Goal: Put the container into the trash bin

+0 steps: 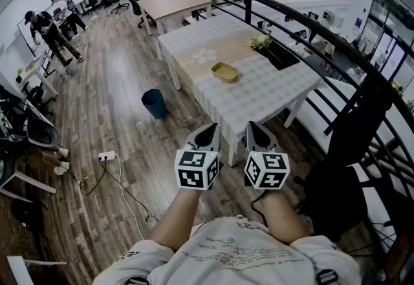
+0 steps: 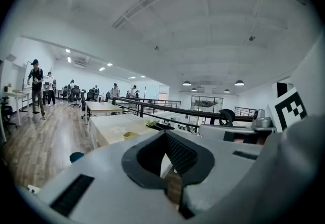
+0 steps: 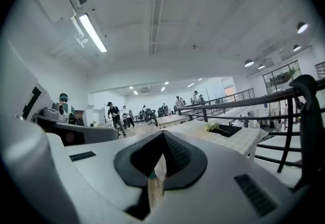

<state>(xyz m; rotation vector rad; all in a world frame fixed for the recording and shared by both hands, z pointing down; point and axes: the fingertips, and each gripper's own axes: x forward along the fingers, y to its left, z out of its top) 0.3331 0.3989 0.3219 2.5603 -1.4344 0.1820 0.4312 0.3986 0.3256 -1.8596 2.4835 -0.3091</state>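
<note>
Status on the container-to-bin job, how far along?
Nothing done yet. The yellow container sits on the table; the blue trash bin stands on the floor beside it. Left gripper and right gripper are shut, empty, short of the table. Remaining: approach, grasp, carry, drop.

The container (image 1: 224, 72) is a shallow yellow oval dish, open side up, near the middle of the checked counter (image 1: 272, 86). At its 8 o'clock, the round dark-blue trash bin (image 1: 154, 103) stands upright on the wooden floor (image 1: 116, 116), beside the counter.
</note>
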